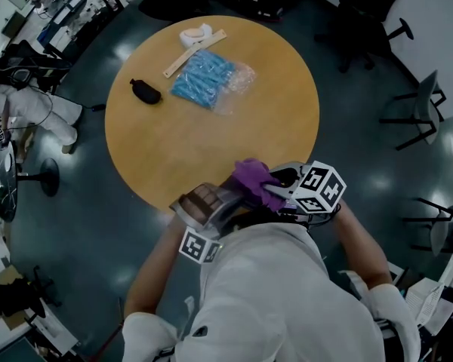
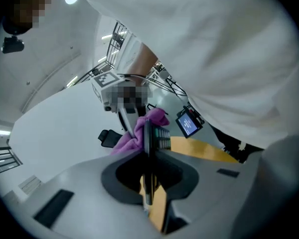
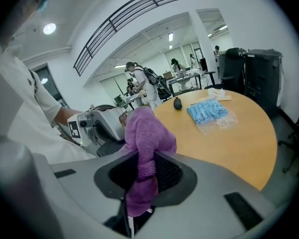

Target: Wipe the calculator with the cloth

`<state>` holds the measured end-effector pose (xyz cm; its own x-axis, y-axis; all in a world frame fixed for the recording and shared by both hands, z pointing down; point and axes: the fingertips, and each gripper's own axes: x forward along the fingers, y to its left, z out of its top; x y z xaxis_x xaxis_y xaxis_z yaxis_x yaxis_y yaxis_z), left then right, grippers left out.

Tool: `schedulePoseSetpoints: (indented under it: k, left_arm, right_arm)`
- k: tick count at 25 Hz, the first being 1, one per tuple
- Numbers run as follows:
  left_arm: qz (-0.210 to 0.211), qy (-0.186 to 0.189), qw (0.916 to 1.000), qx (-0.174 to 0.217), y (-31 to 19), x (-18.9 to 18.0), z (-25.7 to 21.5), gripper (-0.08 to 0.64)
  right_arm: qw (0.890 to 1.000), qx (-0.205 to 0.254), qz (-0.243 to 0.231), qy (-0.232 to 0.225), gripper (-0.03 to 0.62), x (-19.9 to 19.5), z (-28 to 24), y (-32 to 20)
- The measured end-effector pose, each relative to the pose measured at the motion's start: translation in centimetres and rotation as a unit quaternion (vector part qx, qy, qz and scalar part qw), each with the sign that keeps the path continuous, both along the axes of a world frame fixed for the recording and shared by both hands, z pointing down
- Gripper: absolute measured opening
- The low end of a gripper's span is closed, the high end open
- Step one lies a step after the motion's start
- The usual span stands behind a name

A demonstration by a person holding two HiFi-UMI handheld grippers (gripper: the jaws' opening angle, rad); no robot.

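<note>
In the head view I hold both grippers close together over the near edge of the round wooden table [image 1: 211,145]. My left gripper [image 1: 209,211] is shut on a dark calculator [image 1: 202,200]. In the left gripper view the calculator [image 2: 148,143] stands edge-on between the jaws, keys facing right. My right gripper [image 1: 281,185] is shut on a purple cloth [image 1: 254,180]. The cloth [image 3: 144,138] bunches out of the jaws of the right gripper [image 3: 142,176] and lies against the calculator's far end, where the cloth [image 2: 132,138] shows behind the left gripper's [image 2: 148,173] load.
On the far half of the table lie a clear bag of blue pieces [image 1: 205,78], a small black pouch [image 1: 145,91], a white roll [image 1: 195,34] and a wooden strip [image 1: 193,52]. Office chairs [image 1: 419,111] stand on the dark floor to the right. People work at desks beyond.
</note>
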<state>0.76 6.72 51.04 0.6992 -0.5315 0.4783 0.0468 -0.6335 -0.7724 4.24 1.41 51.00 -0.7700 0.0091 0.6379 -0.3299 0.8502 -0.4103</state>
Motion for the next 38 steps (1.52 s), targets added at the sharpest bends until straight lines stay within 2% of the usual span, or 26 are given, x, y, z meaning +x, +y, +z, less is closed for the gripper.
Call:
schedulePoseSetpoints:
  k: [8, 12, 16, 20, 23, 25, 28, 30, 33, 36, 38]
  left_arm:
    - [0.027, 0.025, 0.9993, -0.001, -0.4, -0.7, -1.4, 0.052]
    - [0.042, 0.019, 0.9989, 0.012, -0.9, -1.4, -1.9, 0.052]
    - [0.053, 0.013, 0.9982, 0.027, -1.0, -1.8, -2.0, 0.052]
    - [0.067, 0.001, 0.9969, 0.041, -0.6, -1.8, -1.9, 0.052]
    - [0.074, -0.004, 0.9962, 0.046, -0.3, -1.8, -1.2, 0.052]
    - [0.077, -0.01, 0.9957, 0.051, -0.1, -1.8, -0.5, 0.052]
    - [0.094, -0.056, 0.9904, 0.084, -0.1, -1.9, 0.8, 0.052]
    - [0.109, -0.082, 0.9853, 0.103, -0.4, -1.8, 1.6, 0.052]
    - [0.123, -0.092, 0.9819, 0.111, -0.8, -1.2, 2.7, 0.052]
    - [0.134, -0.091, 0.9801, 0.115, -0.7, -0.4, 2.9, 0.052]
    - [0.146, -0.09, 0.9775, 0.123, -0.4, 0.1, 2.4, 0.052]
  right_arm:
    - [0.998, -0.066, -0.007, -0.017, 0.084, 0.5, 2.3, 0.2]
    - [0.996, -0.082, -0.008, -0.022, 0.084, 0.3, 3.4, 0.2]
    - [0.996, -0.093, -0.011, -0.01, 0.084, 0.5, 5.0, 0.1]
    - [0.995, -0.092, -0.018, 0.022, 0.084, 1.1, 6.7, 0.4]
    - [0.994, -0.067, -0.023, 0.081, 0.084, 2.2, 9.0, -0.1]
    - [0.994, -0.051, -0.003, 0.101, 0.084, 3.1, 9.7, -1.1]
    - [0.996, -0.016, 0.037, 0.081, 0.084, 3.0, 6.7, -3.2]
    - [0.998, 0.013, 0.036, 0.048, 0.084, 1.2, 3.0, -3.9]
    - [0.999, 0.048, -0.011, 0.011, 0.084, -3.0, -1.5, -2.8]
    - [0.995, 0.071, -0.073, 0.019, 0.084, -6.0, -2.6, -0.7]
    - [0.992, 0.078, -0.097, 0.035, 0.084, -6.7, -2.1, 0.1]
